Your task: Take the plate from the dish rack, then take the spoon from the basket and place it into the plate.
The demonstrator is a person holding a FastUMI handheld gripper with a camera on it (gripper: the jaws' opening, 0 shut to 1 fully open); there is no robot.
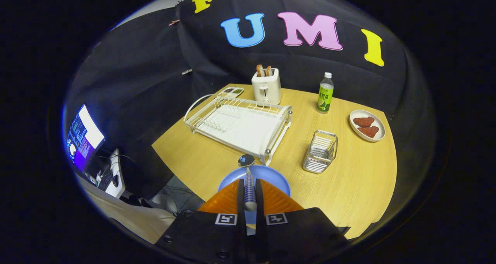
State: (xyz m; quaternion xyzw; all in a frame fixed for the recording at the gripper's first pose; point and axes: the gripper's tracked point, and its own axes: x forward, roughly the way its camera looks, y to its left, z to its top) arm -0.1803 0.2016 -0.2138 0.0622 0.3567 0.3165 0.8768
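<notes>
Already the blue plate point(271, 176) is set on the worktop point(360, 178), clear of the dish rack point(240, 122). The spoon point(248, 178) is clamped in the hand-held gripper point(250, 196) above the plate; only its release appears to be left.

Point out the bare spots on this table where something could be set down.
The gripper is shut on the spoon over the blue plate. Bare wood lies right of the wire basket, below the plate of red pieces, and left of the dish rack. It is crowded by the toaster and bottle.
</notes>
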